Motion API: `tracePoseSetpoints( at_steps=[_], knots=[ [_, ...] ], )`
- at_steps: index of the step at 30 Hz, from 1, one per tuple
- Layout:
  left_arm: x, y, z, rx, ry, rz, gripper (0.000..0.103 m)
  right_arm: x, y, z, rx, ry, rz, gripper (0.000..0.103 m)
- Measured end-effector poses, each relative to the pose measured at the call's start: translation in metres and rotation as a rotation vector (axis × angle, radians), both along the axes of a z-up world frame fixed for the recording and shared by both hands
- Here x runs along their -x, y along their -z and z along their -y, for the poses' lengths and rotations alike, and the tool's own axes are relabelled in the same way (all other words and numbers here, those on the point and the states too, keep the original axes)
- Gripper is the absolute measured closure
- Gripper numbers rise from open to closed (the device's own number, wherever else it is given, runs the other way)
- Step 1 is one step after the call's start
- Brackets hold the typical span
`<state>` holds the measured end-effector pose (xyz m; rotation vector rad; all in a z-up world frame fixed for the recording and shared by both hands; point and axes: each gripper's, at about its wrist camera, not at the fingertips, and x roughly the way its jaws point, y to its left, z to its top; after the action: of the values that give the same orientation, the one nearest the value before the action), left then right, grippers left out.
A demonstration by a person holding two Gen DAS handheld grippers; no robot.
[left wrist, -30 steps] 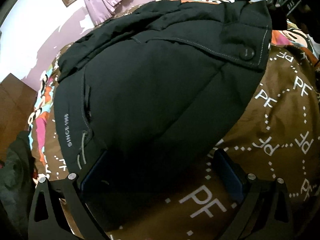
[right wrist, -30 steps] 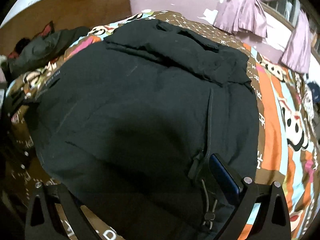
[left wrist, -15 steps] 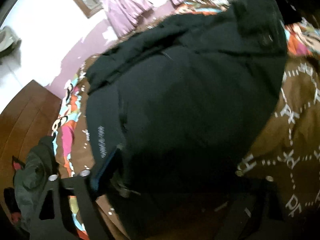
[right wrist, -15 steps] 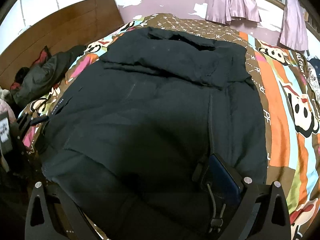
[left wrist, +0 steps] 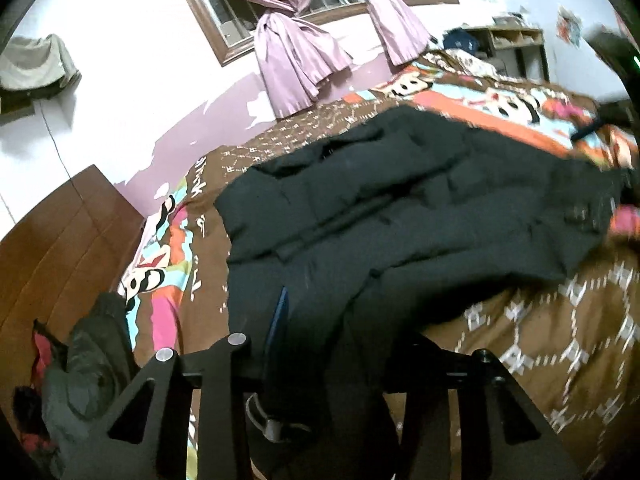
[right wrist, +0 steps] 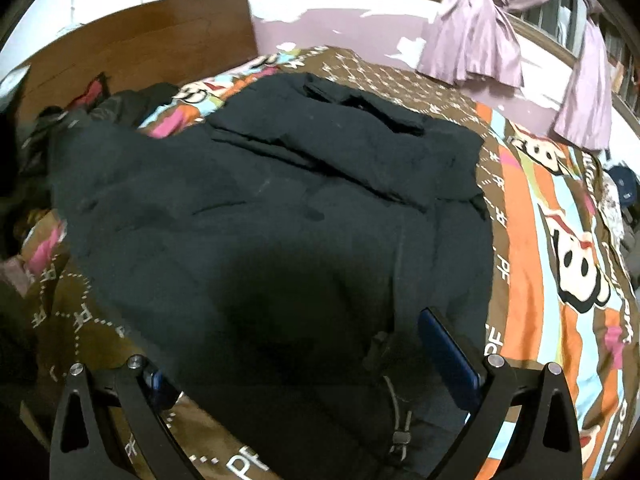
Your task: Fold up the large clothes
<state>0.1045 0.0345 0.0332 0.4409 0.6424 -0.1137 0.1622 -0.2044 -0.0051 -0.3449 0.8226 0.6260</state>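
The left gripper [left wrist: 332, 344] fingers are just closing, pinching the black jacket's [left wrist: 400, 208] near hem corner, cloth bunching between them. The jacket's long axis is running away from the fingers across the patterned bedspread [left wrist: 560, 320]. The right gripper [right wrist: 316, 356] is standing wide, straddling the other hem corner, so the fold is likely going forward.

A white wall with a peeling band of lilac paint [left wrist: 224, 108] runs behind the bed — patches of bare plaster show through it. Knotted lilac satin curtains [left wrist: 296, 60] hang over a brown-framed barred window [left wrist: 224, 8]. The glossy brown wooden headboard [right wrist: 160, 40] stands at the bed's end, and a brown bedspread with cartoon monkey stripes [right wrist: 560, 248] covers the mattress. Farther off — a pale wooden cubby shelf [left wrist: 516, 48] against the wall. The light is indoor and cool.
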Motion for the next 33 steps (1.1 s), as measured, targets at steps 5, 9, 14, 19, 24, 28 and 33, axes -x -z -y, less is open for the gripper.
tracePoseSetpoints(
  at_steps=[5, 9, 14, 19, 24, 28, 33],
  knots=[
    [-0.026, -0.030, 0.002, 0.066, -0.008, -0.053, 0.071, 0.013, 0.008, -0.005, -0.015, -0.096, 0.000, 0.000],
    [-0.041, -0.041, 0.006, 0.076, 0.001, -0.070, 0.071, 0.021, 0.027, -0.016, 0.093, -0.119, 0.043, 0.000],
    [-0.048, -0.044, 0.001, 0.102, 0.000, -0.067, 0.071, 0.024, 0.042, -0.018, 0.281, -0.047, 0.230, 0.009],
    [-0.045, -0.040, -0.006, 0.111, 0.019, -0.071, 0.071, 0.015, 0.022, -0.005, 0.210, -0.054, 0.280, 0.070],
    [-0.042, -0.038, -0.017, 0.115, -0.008, -0.066, 0.071, 0.006, -0.019, -0.001, 0.085, -0.050, 0.337, 0.085],
    [-0.035, -0.041, -0.026, 0.126, -0.032, -0.057, 0.074, 0.010, -0.039, -0.010, 0.032, -0.048, 0.372, 0.090],
    [-0.013, -0.052, -0.028, 0.127, -0.001, 0.010, 0.091, 0.025, -0.056, -0.008, -0.011, -0.060, 0.438, 0.092]
  ],
)
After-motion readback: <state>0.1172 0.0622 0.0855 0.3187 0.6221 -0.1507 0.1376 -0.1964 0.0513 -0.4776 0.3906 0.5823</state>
